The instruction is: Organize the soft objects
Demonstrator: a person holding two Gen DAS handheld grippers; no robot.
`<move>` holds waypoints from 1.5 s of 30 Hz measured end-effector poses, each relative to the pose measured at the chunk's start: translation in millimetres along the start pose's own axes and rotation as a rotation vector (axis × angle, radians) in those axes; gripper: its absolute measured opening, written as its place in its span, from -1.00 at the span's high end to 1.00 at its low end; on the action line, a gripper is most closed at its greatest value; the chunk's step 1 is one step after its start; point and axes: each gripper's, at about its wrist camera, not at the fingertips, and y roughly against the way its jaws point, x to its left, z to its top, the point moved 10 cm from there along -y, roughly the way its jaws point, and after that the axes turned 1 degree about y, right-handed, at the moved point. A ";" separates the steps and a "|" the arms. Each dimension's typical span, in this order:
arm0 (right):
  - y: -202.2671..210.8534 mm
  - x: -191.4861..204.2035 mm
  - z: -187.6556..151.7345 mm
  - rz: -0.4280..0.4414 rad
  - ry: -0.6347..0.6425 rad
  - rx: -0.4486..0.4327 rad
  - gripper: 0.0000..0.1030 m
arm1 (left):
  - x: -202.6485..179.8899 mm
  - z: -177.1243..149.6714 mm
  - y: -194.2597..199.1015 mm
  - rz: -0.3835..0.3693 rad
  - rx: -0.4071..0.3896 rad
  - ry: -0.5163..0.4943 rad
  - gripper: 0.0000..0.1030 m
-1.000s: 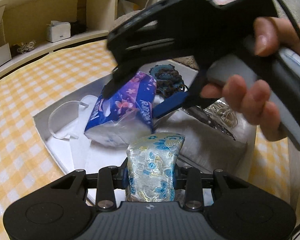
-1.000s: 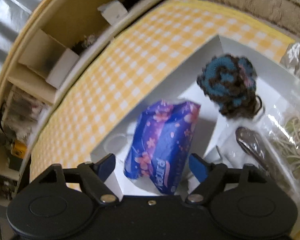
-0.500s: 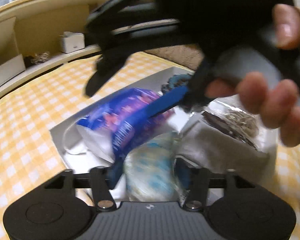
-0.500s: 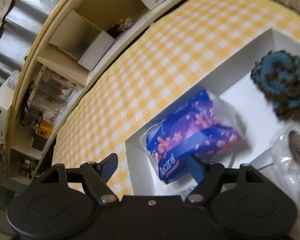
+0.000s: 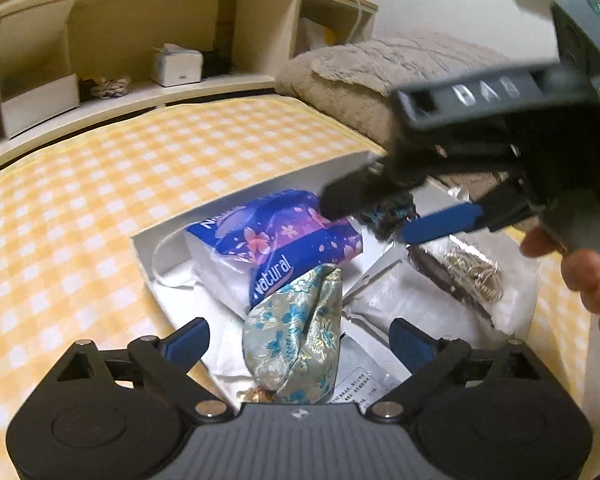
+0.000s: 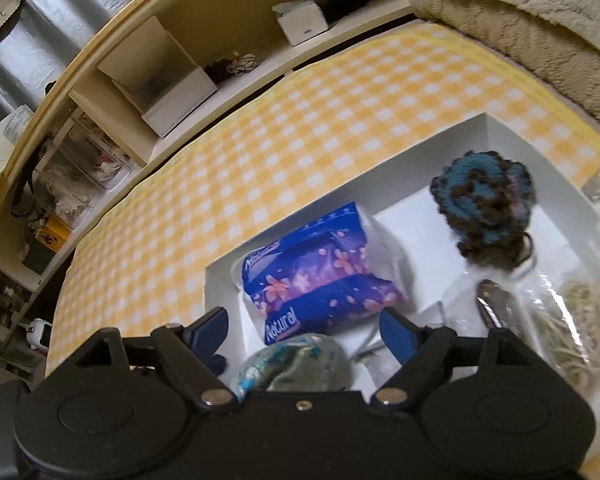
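Note:
A white box (image 5: pixel 260 184) lies on the yellow checked cloth. In it lie a blue floral tissue pack (image 5: pixel 276 240), a silver-blue brocade pouch (image 5: pixel 296 336), a blue-brown crocheted piece (image 6: pixel 484 204) and clear bags (image 5: pixel 460 280). My left gripper (image 5: pixel 300 344) is open, its fingers either side of the pouch, not touching it. My right gripper (image 6: pixel 304 328) is open and empty above the tissue pack (image 6: pixel 320 276); it also shows in the left wrist view (image 5: pixel 400 216), above the box.
A wooden shelf unit (image 5: pixel 140 40) with small boxes stands behind the cloth. A beige fuzzy cushion (image 5: pixel 364 76) lies at the back right. A white face mask (image 5: pixel 172 256) lies under the tissue pack at the box's left end.
My left gripper has opened and let go of the brocade pouch, which now lies in the box. My right gripper has let go of the tissue pack and lifted away.

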 end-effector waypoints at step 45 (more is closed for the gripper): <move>202.5 18.5 -105.4 -0.161 0.412 -0.285 -0.96 | -18.3 -45.6 209.7 0.317 -0.134 0.280 -1.00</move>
